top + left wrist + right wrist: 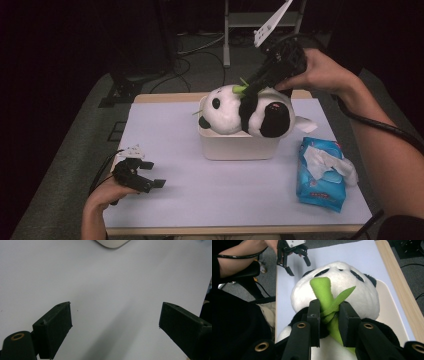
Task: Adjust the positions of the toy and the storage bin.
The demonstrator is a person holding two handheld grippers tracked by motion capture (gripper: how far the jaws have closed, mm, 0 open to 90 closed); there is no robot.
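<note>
At frame centre in the high view lies a black-and-white panda (245, 111) with black ears and eye patches, holding a bright green bamboo shoot (327, 302), over a cream tub (239, 146). The bench (200, 190) is pale lavender-white with a light wood edge. At lower right sits a blue wipes pack (320, 180) with white tissue. Both claws are black.

Plush panda (250, 107) — fuzzy cloth; bin (239, 146) — smooth matt plastic.
</note>
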